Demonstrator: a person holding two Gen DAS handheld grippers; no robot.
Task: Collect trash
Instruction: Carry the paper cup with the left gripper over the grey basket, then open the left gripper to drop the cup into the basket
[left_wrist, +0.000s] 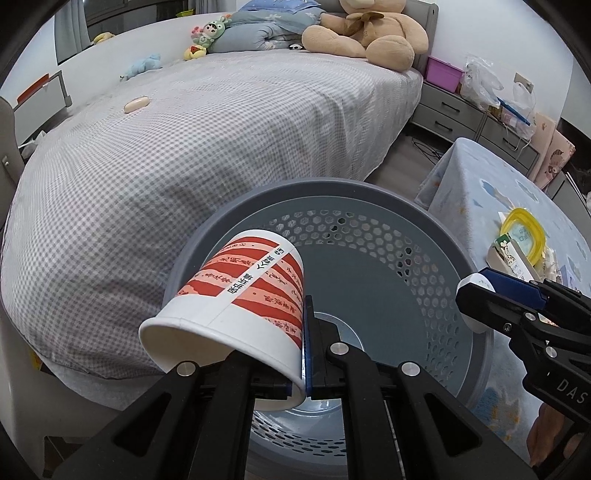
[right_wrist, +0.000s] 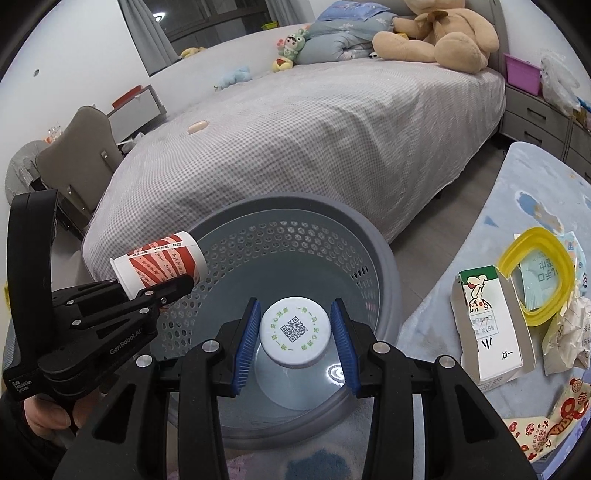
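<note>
The left gripper (left_wrist: 304, 354) is clamped on the wall of a paper cup (left_wrist: 236, 295), one blue pad inside the mouth and one outside, so the thin rim is pinched flat between them. The right gripper (right_wrist: 295, 338) is closed on a white round container (right_wrist: 295, 332), its pads pressed against opposite sides, the printed code on its flat face turned toward the camera. Both items are held above the open mouth of a grey perforated bin (right_wrist: 373, 240), the cup over the near-left rim, the container nearer the centre. Risk noted: the cup hangs tilted, mouth toward the camera and base over the rim, so on release it is judged likely to strike the rim and tumble outside toward the bed (left_wrist: 184, 147); the single-wall pinch could also let it swing or crease. The container is gripped on a curved edge and could slip or roll out early. The cup is white with red and pink bands of printed characters, apparently empty. More litter, a carton (right_wrist: 487, 325) and a yellow lid (right_wrist: 535, 273), remains on the blue-covered surface (right_wrist: 517, 192) to the right.
</note>
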